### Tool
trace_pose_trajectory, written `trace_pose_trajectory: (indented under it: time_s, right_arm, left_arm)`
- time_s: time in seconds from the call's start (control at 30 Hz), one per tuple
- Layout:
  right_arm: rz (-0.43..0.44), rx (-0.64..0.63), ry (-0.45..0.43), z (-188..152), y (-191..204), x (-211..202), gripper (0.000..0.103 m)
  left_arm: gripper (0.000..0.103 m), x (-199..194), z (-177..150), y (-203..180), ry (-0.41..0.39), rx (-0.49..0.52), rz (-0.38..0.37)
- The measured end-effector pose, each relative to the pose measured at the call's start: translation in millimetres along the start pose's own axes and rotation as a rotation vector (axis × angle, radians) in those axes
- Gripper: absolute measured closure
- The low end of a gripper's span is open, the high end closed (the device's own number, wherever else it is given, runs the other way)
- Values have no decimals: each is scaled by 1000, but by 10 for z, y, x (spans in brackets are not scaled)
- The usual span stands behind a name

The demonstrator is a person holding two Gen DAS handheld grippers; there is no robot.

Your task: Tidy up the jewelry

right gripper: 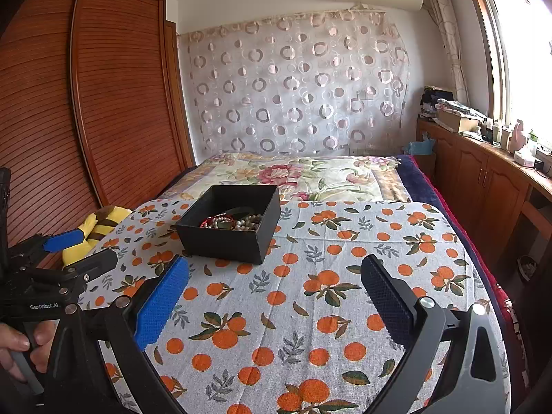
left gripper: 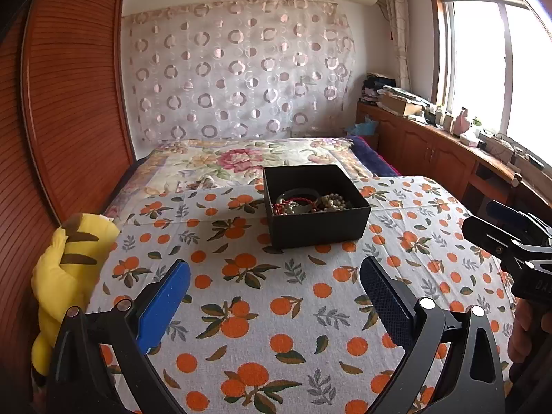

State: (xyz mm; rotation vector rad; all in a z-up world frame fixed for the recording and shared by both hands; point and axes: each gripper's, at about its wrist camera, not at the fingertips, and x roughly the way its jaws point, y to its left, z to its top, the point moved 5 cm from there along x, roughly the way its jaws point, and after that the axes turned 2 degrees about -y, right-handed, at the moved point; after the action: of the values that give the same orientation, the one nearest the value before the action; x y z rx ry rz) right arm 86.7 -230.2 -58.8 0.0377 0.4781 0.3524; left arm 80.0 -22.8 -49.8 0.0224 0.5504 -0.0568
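A black open box (left gripper: 319,226) (right gripper: 220,241) sits on the orange-print cloth (left gripper: 262,310) (right gripper: 310,310) over the bed. Inside lie a dark bangle (left gripper: 300,195), red corded jewelry (left gripper: 293,203) (right gripper: 210,221) and pale bead strings (left gripper: 336,203) (right gripper: 248,222). My left gripper (left gripper: 276,293) hovers open over the cloth, short of the box, nothing between its blue pads. My right gripper (right gripper: 276,293) is open too, with the box ahead to its left. Each gripper shows at the edge of the other's view: the right one (left gripper: 510,234), the left one (right gripper: 79,248).
A yellow striped plush toy (left gripper: 69,276) (right gripper: 100,227) lies at the bed's left edge beside the slatted wooden wardrobe (left gripper: 69,103). A floral quilt (left gripper: 241,158) covers the far bed. Cluttered wooden cabinets (left gripper: 431,145) run under the window on the right. A hand (right gripper: 20,345) holds the left gripper's handle.
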Motion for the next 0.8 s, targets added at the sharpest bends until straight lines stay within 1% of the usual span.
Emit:
trace_pose_trajectory:
  time_s: [0.63,0.8]
  right_arm:
    - [-4,-2,-4,1,-13,-6,3]
    - [-2,-2,-4,0,-11,-5,3]
  left_arm:
    - [8,-7,11,7,-7,1,0]
    - [8,-54,68,6,-19,-3,1]
